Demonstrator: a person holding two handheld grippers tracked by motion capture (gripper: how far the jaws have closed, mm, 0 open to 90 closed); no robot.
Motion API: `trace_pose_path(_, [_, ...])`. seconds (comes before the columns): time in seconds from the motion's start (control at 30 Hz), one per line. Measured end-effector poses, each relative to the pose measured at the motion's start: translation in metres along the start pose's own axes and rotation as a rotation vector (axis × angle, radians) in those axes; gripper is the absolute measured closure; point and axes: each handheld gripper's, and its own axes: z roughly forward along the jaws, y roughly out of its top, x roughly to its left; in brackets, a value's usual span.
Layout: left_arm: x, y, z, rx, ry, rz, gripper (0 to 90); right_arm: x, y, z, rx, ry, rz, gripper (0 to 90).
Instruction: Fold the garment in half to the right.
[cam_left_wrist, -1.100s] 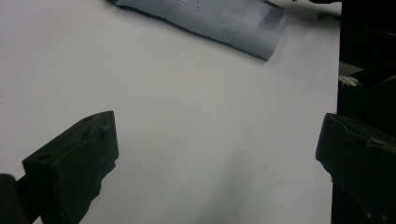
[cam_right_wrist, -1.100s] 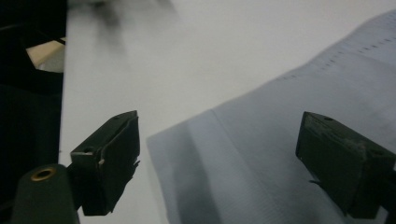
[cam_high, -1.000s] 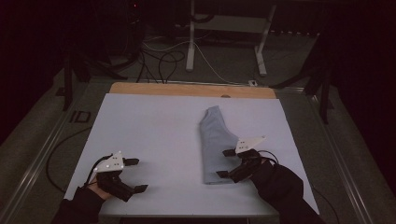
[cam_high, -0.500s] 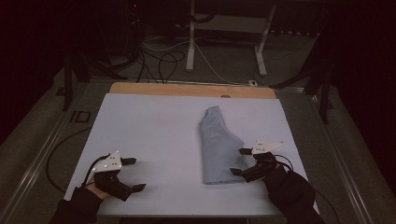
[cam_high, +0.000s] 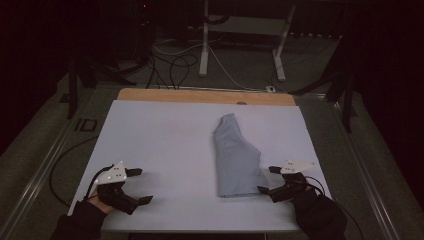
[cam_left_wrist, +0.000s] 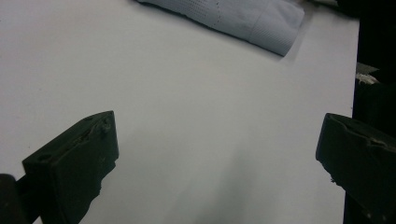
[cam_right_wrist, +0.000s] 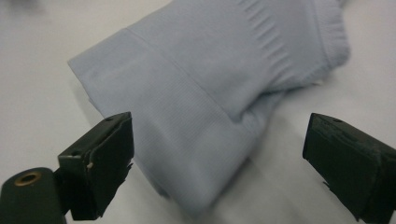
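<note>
The room around the desk (cam_high: 165, 145) is dark, so the floor and the stands behind are hard to make out, and both forearms are cut off by the bottom edge of the high view. In the left gripper view the cloth (cam_left_wrist: 243, 16) is cut by the top edge. In the right gripper view the cloth (cam_right_wrist: 210, 84) is cut at the top too, and its near corner is blurred.

The left gripper (cam_high: 134, 186) rests near the front left corner of the desk, its fingers (cam_left_wrist: 74, 158) wide apart with only bare desk between them. It lies where it was a second ago. The right gripper (cam_high: 268, 180) is at the front right, its fingers (cam_right_wrist: 100, 158) also wide apart and holding nothing. They stand just beside the near right corner of the cloth (cam_high: 235, 160); I cannot tell if one tip touches it. Since one second ago this gripper has moved to the right and toward the front edge, away from the middle of the cloth.

The folded light blue cloth lies right of the desk's centre, its long side running away from the person, narrower at the far end. The left half of the desk is open, and a bare strip lies between the cloth and the right edge. A wooden strip (cam_high: 200, 96) borders the far side.
</note>
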Motion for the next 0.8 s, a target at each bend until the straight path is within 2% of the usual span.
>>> trace_pose_path(0.13, [0.001,-0.001,-0.003,-0.007,0.015,-0.002,0.4,0.001,-0.007,-0.007,-0.013,-0.026,0.018,8.8])
trace_pose_path(0.27, [0.001,-0.002,-0.002,-0.003,0.024,-0.005,0.4,0.003,-0.015,-0.010,0.000,-0.053,0.025,8.8])
trace_pose_path(0.47, [0.001,-0.003,-0.001,-0.002,0.032,-0.009,0.4,0.009,-0.019,-0.014,-0.009,-0.073,0.033,8.8])
trace_pose_path(0.8, [0.001,-0.004,0.001,-0.013,0.052,-0.012,0.4,0.007,-0.019,-0.012,-0.006,-0.068,0.037,8.9])
